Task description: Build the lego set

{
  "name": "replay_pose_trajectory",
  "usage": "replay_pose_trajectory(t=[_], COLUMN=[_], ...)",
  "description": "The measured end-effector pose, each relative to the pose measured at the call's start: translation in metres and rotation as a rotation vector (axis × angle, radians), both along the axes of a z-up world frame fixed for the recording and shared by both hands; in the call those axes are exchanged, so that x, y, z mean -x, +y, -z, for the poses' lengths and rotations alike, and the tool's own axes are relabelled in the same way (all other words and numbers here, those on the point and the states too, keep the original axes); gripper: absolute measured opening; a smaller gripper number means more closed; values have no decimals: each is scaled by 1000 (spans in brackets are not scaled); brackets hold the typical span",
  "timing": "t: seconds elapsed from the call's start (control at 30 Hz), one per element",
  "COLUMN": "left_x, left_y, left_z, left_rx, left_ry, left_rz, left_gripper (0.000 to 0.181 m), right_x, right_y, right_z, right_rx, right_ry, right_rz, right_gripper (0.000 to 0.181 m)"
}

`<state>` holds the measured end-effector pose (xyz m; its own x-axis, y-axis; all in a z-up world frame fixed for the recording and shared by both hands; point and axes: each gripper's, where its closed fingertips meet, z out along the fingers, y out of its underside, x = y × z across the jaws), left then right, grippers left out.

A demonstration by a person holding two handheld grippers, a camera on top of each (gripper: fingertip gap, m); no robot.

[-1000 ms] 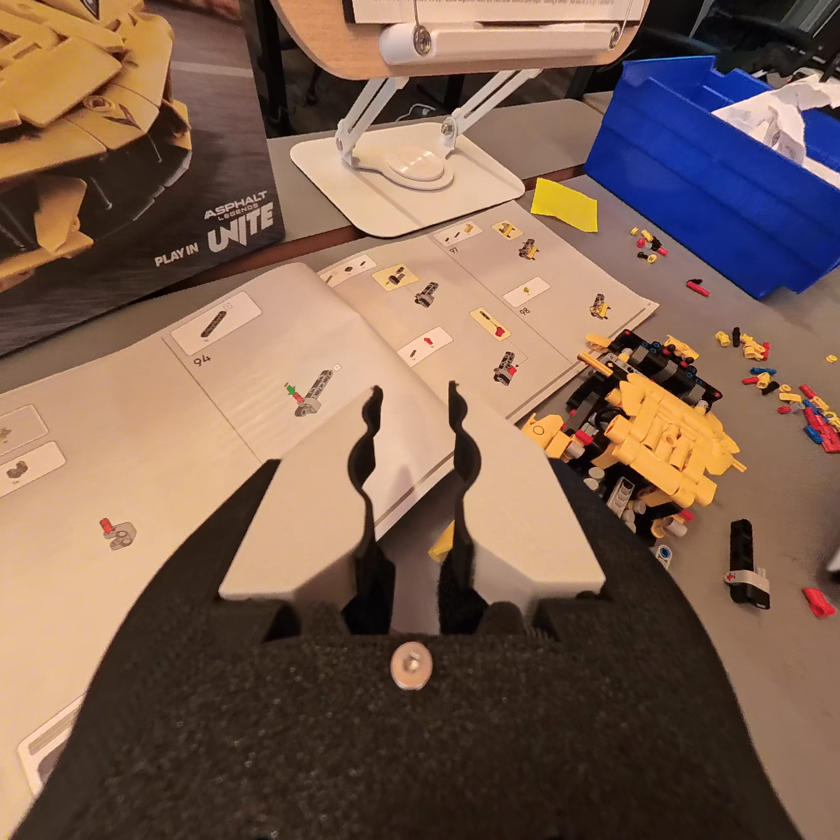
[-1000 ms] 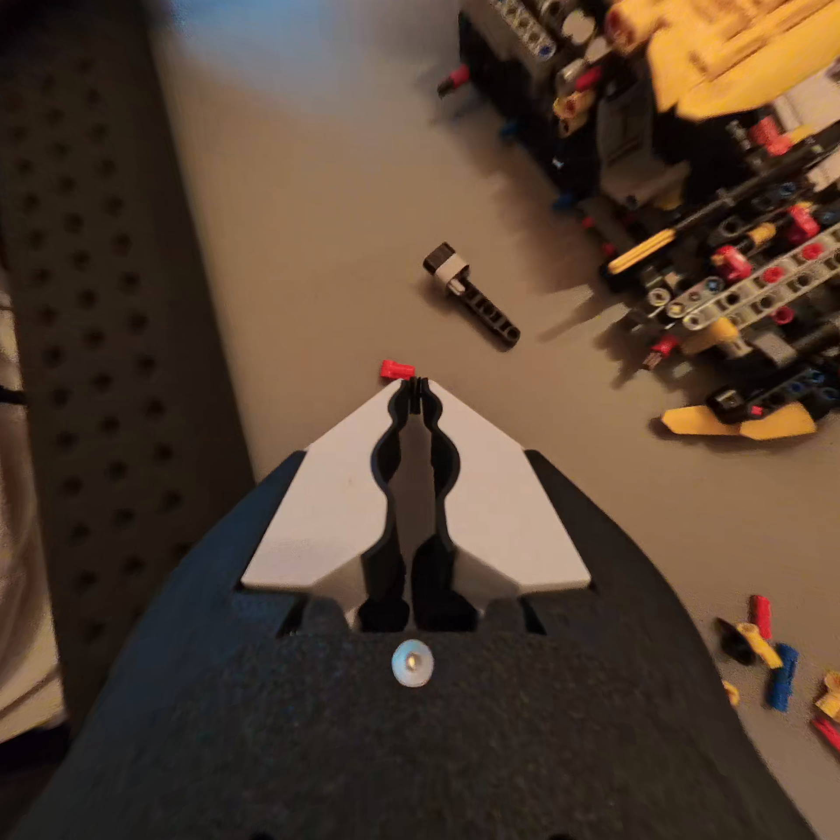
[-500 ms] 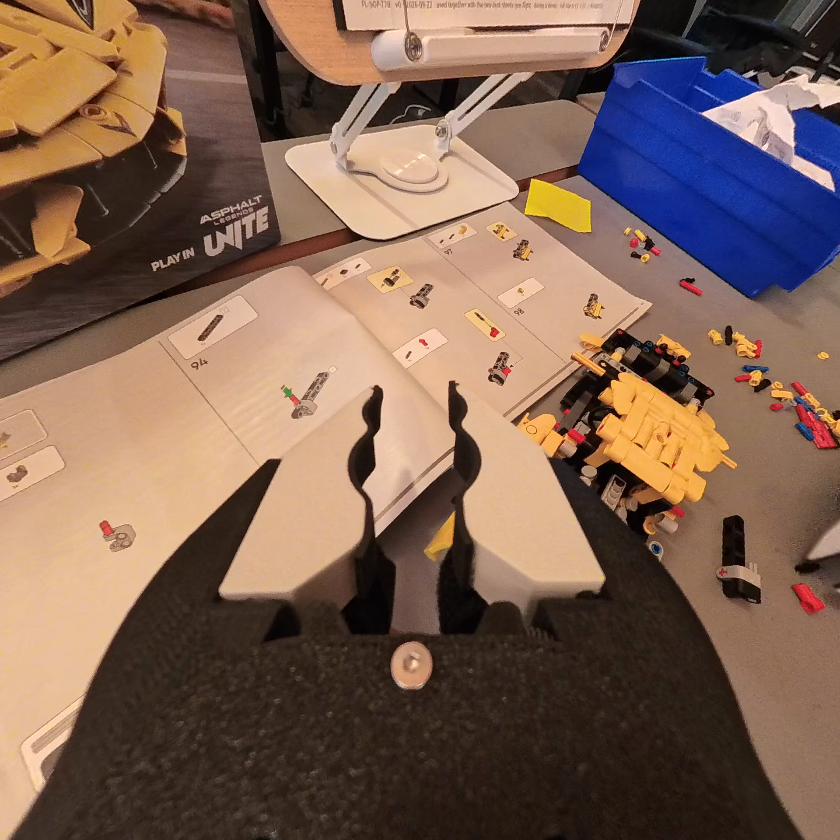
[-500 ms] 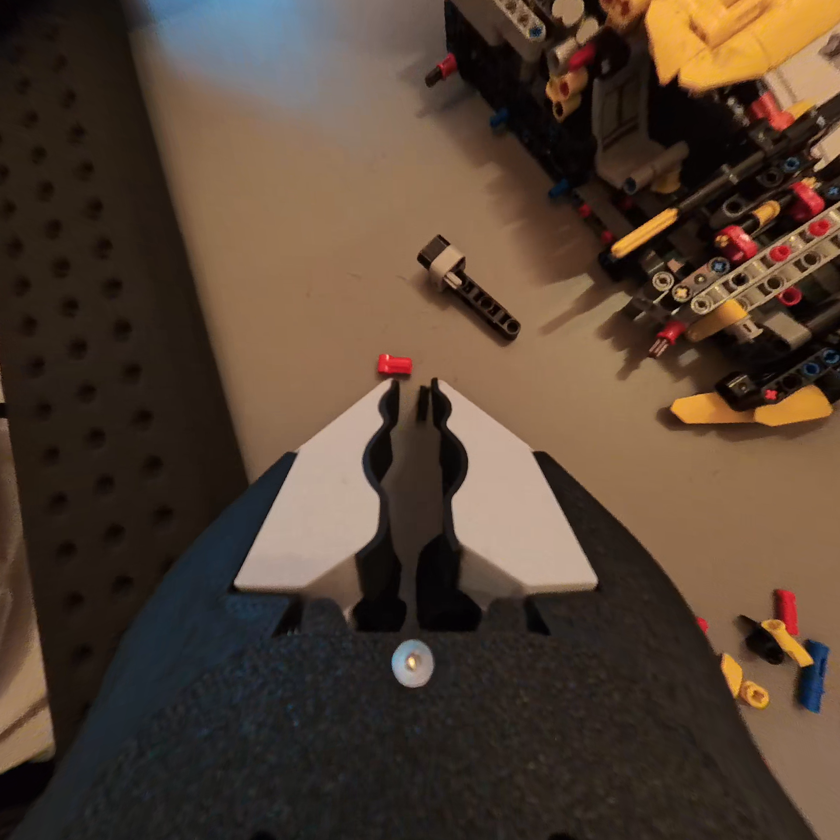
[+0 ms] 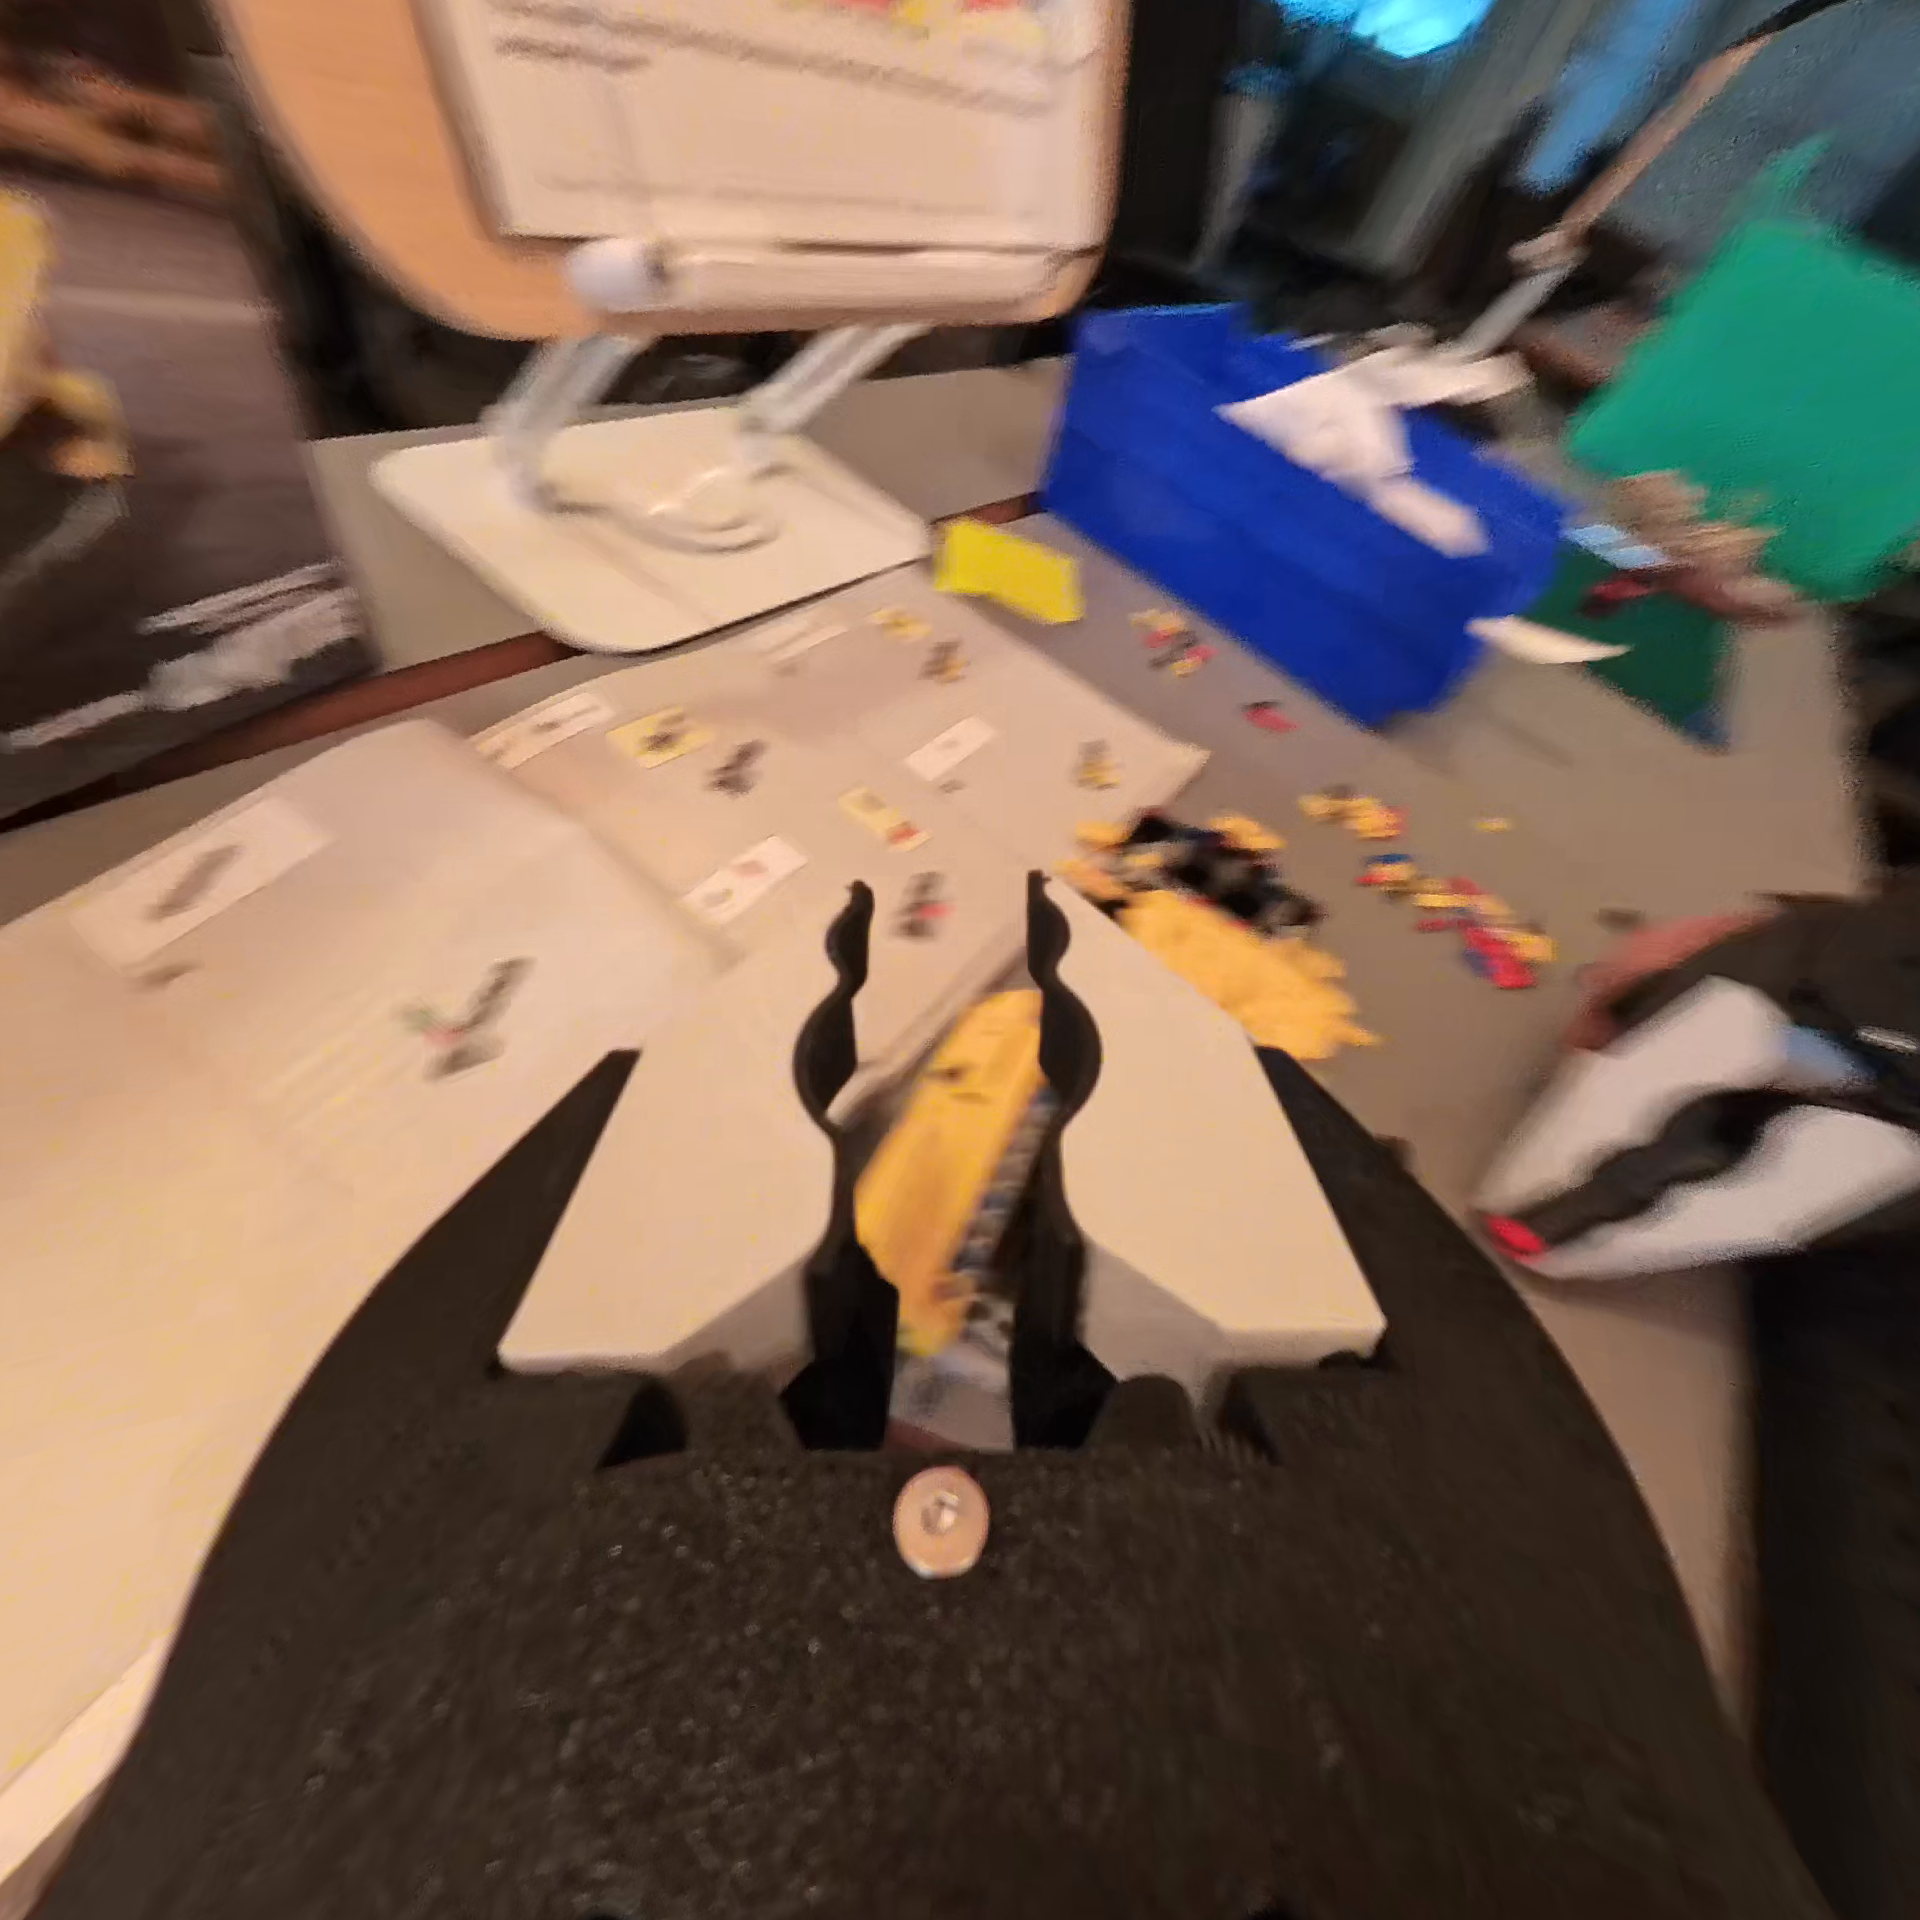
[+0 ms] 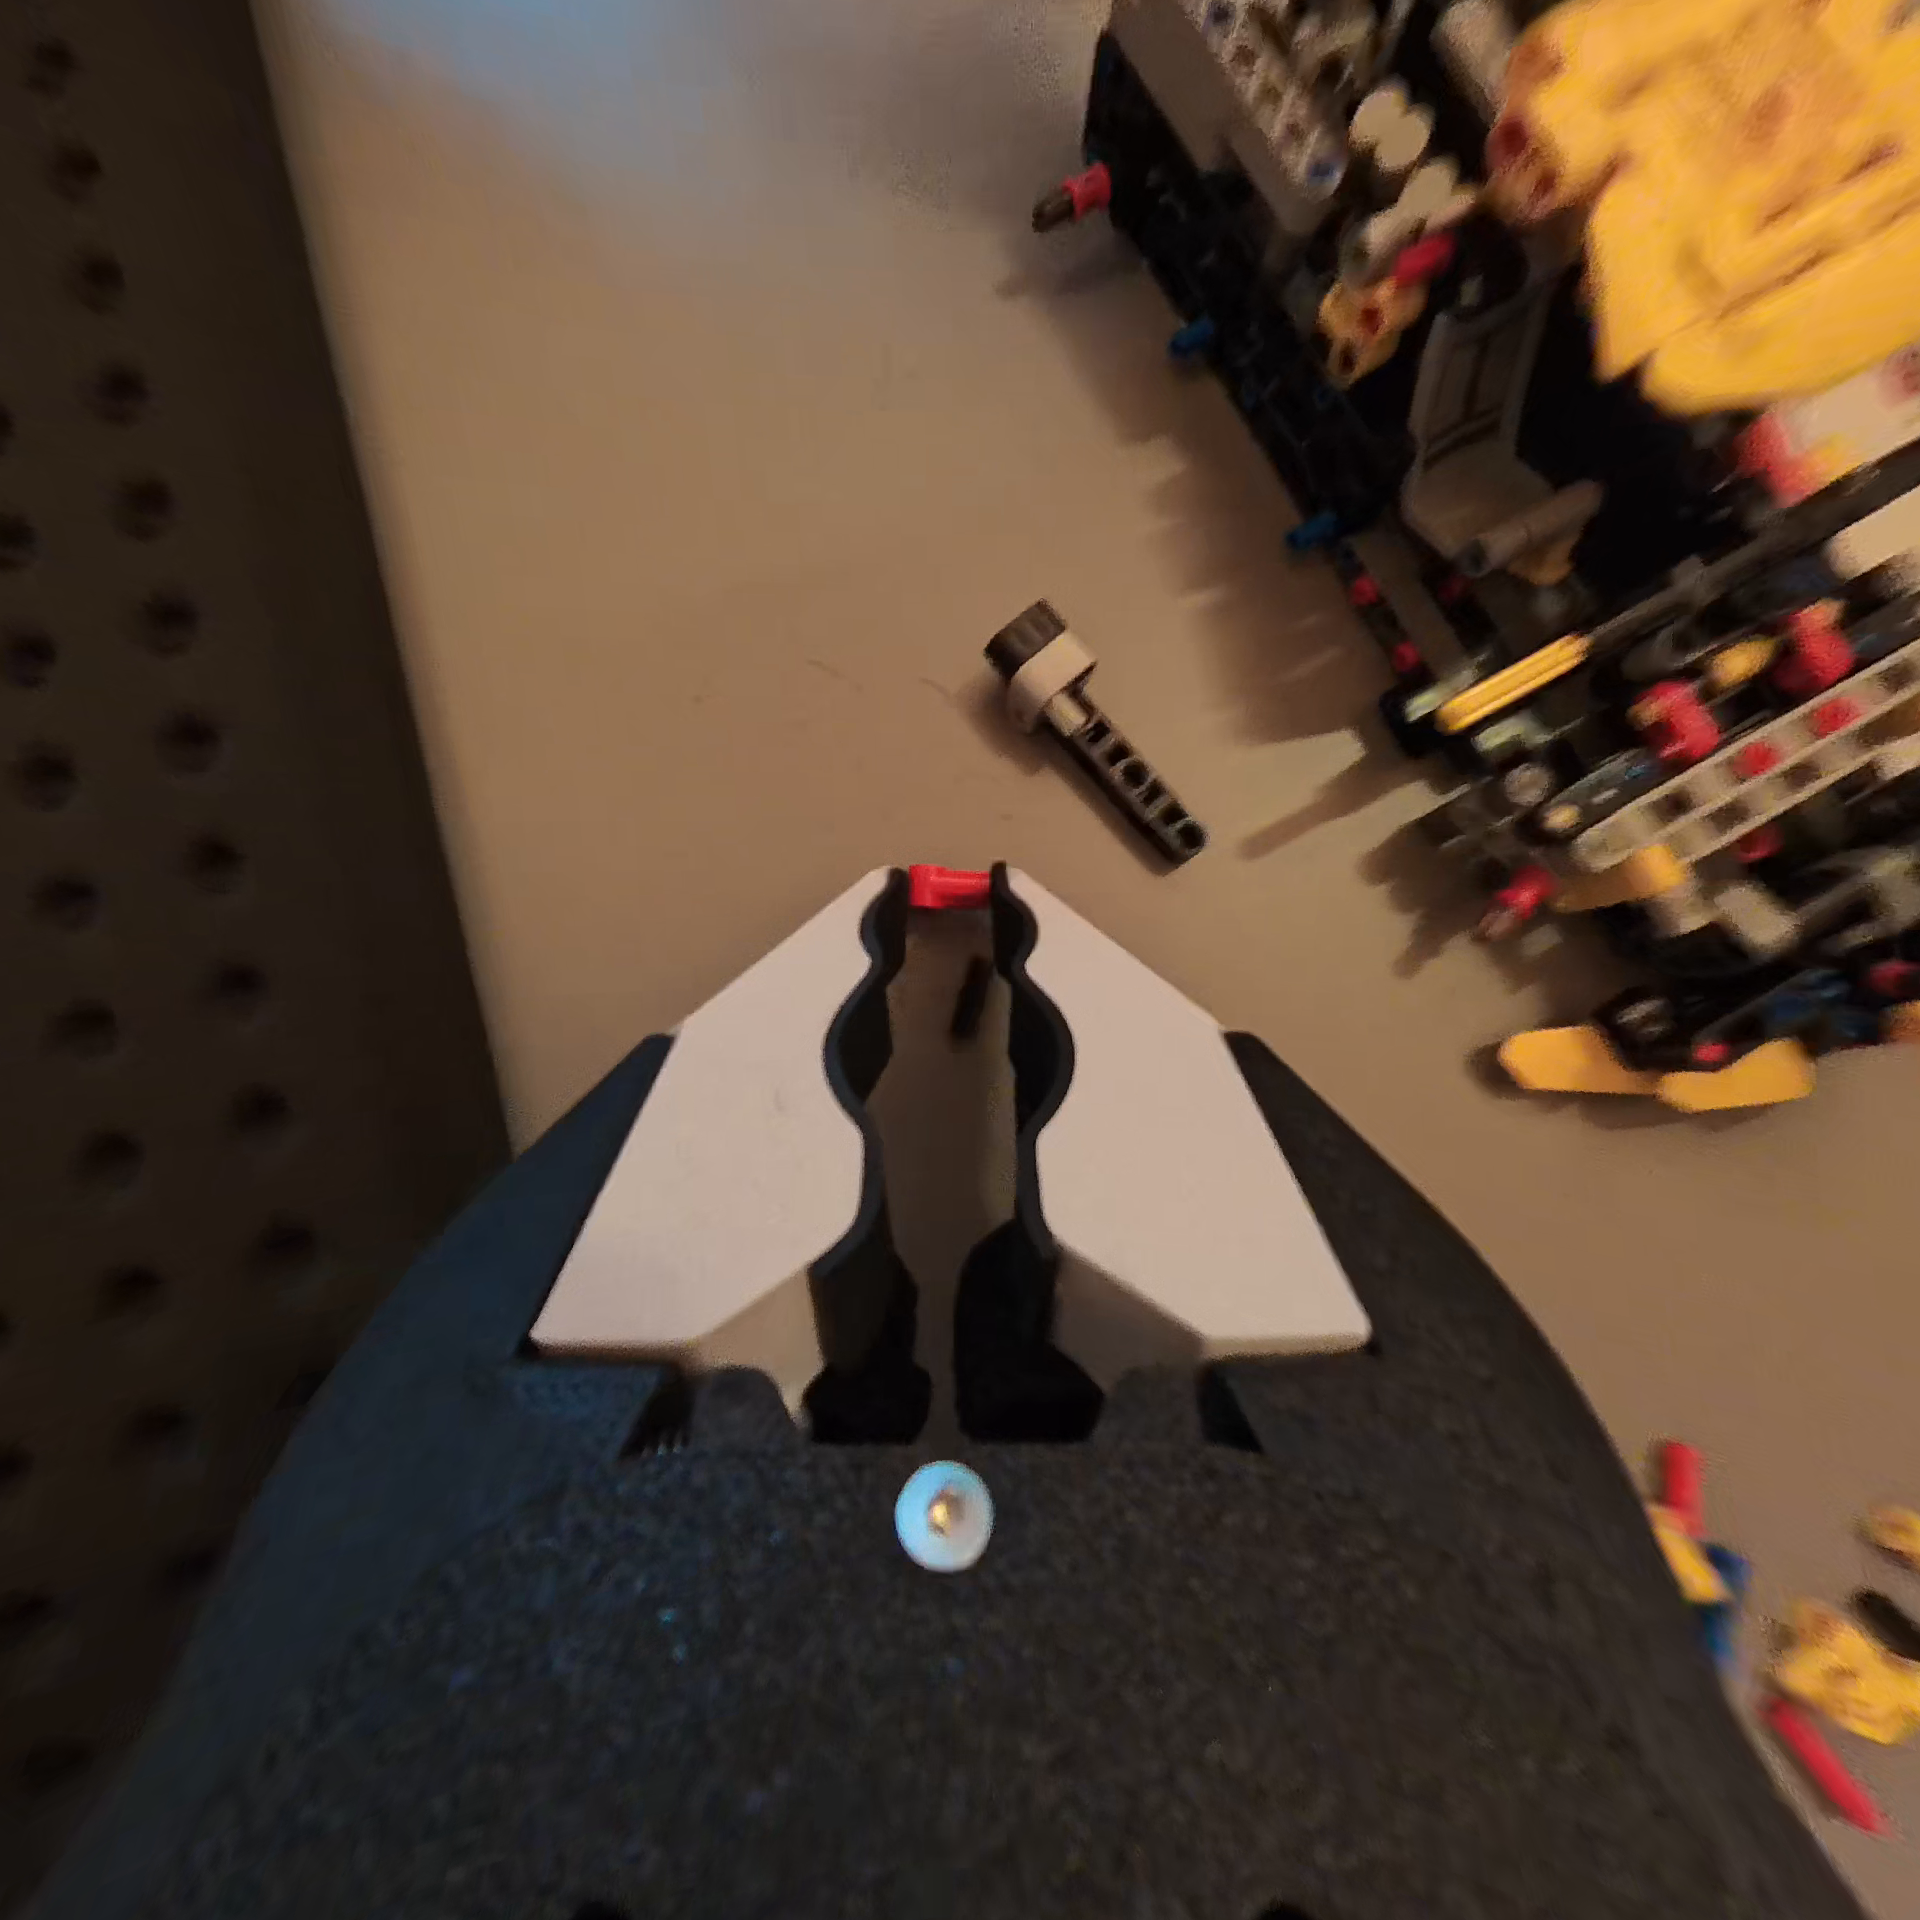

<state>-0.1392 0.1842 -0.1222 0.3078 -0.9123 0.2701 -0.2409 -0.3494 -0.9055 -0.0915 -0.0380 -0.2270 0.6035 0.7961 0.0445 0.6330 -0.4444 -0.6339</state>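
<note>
Your right gripper (image 6: 948, 883) sits low over the grey bench (image 6: 665, 436), jaws a little apart with a small red pin (image 6: 943, 889) lying crosswise between the tips; can't tell if the tips actually press on it. A thin black pin (image 6: 970, 995) lies on the bench in the gap just behind the red one. Ahead and right, apart from the tips, is a black beam with a grey-white collar (image 6: 1091, 743). The half-built yellow and black lego model (image 6: 1621, 436) fills the upper right, blurred. Loose small parts (image 6: 1766, 1621) at lower right; a perforated dark panel (image 6: 156, 727) runs down the left. Your left gripper (image 5: 943, 902) is spread wide, holding nothing, above the open instruction booklet (image 5: 436, 935); a yellow piece (image 5: 956, 1132) shows through the gap below. That view is motion-blurred. Beyond it: the model (image 5: 1226, 935), scattered parts (image 5: 1455, 914), a blue bin (image 5: 1278, 551), a yellow slip (image 5: 1003, 571), a white stand (image 5: 644, 530) and the right gripper (image 5: 1704, 1132) at the right edge.
</note>
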Motion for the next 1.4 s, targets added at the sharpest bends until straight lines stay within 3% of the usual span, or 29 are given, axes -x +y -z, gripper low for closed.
replay_pose_trajectory(t=[0.17,0.3,0.5,0.67,0.9,1.07,1.13,1.2,1.27,1.33,1.4], left_x=[-17,-25,-24,-26,-28,-31,-31,-28,-26,-24,-24], left_y=[-98,-135,-160,-167,-176,-170,-163,-157,-152,-154,-158], left_z=[-54,-35,-22,-22,-17,-18,-21,-37,-61,-76,-82], left_rx=[149,163,223,250,203,204,184,131,-2,-190,-344], left_ry=[-240,-129,-76,-81,-72,-71,-94,-187,-338,-442,-483], left_rz=[451,600,727,767,803,777,750,737,701,668,639], left_gripper=[34,34,33,8,9,7,7,7,7,7,7], right_x=[6,18,31,32,35,30,29,26,31,36,44], right_y=[44,62,67,67,63,68,70,71,75,79,71], right_z=[-84,-125,-125,-121,-121,-122,-134,-152,-157,-154,-167], right_rx=[-477,-776,-826,-824,-811,-798,-831,-770,-479,-165,141], right_ry=[-69,-217,-307,-354,-299,-268,-142,141,560,918,1293], right_rz=[-57,-145,-221,-245,-269,-206,-125,-1,102,174,106], right_gripper=[14,14,15,15,14,15,23,31,47,50,53])
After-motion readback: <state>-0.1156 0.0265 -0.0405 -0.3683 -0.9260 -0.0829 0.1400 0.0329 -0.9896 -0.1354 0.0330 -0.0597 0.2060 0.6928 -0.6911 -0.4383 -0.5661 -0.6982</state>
